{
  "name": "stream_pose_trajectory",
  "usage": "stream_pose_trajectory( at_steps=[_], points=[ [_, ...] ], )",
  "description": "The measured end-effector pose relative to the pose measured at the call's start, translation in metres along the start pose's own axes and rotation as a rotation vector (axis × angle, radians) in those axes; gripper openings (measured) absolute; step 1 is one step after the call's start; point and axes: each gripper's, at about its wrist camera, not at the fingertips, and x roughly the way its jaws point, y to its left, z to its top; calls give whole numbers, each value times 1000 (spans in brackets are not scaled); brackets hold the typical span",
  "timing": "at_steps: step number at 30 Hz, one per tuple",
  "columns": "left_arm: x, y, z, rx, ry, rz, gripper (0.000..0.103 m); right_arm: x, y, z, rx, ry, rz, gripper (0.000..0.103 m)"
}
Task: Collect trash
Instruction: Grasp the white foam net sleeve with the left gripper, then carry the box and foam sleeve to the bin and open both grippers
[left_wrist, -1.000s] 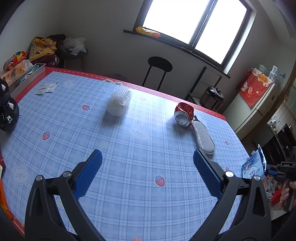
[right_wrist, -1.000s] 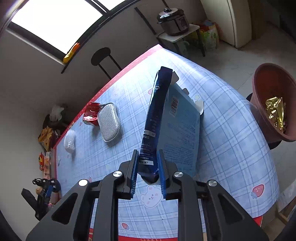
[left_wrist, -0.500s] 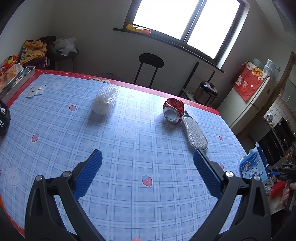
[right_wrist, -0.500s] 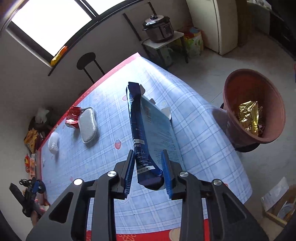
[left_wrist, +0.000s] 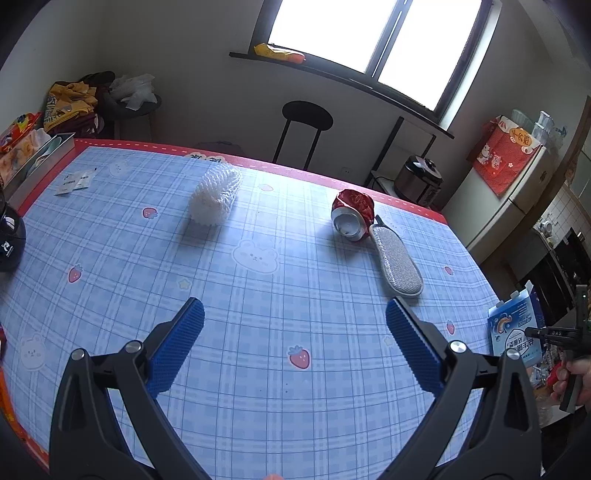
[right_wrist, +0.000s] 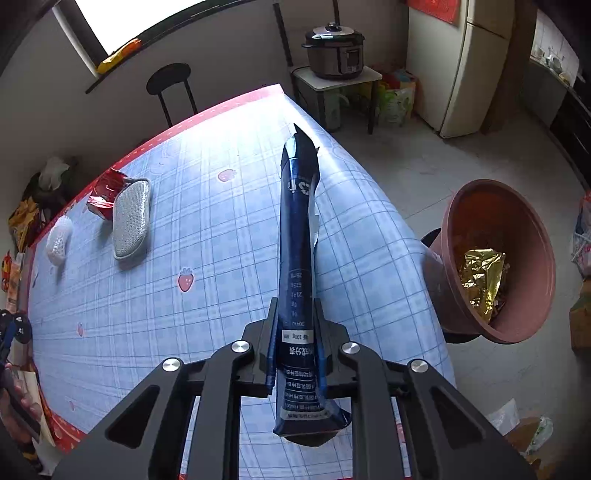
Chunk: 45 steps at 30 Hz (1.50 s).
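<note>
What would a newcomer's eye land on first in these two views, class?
The flattened blue carton clamped in the right gripper stands out, beside the brown basin on the floor holding gold foil. On the plaid table, a crushed red can touches a grey pad.

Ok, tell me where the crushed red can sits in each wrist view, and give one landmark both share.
Left wrist: crushed red can lies right of centre on the table, far end, touching the grey scrubbing pad.
Right wrist: crushed red can at far left, partly behind the same pad.
Shared landmark: black stool.
</note>
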Motion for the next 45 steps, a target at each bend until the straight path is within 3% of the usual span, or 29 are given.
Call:
stream_pose_trajectory(
  at_steps=[11,16,19,25,28,29,30,33,35,45],
  points=[
    [31,43,47,-45,-6,32,96,-14,29,18,-17,-79,39,16],
    [89,65,92,-4,14,89,96,-14,42,24,-15,-96,53,16],
    [137,85,116,-28,49,131,96,-14,45,24,-6,-105,42,16],
    [208,121,130,-172,112,149,85,-22,43,22,21,-128,13,16],
    [225,122,128,-179,129,137,85,-23,42,21,16,-133,-1,16],
    [229,121,128,-168,138,140,81,-23,41,21,18,-135,-1,16],
    [232,119,126,-157,146,146,69,-22,41,22,22,-137,0,16],
    [226,116,123,-156,138,149,45,-21,42,23,32,-142,16,16],
    [213,114,120,-150,122,154,39,-21,44,23,26,-149,32,16],
    [88,68,109,-48,-23,171,35,-36,45,26,-20,-223,155,16]
  ],
)
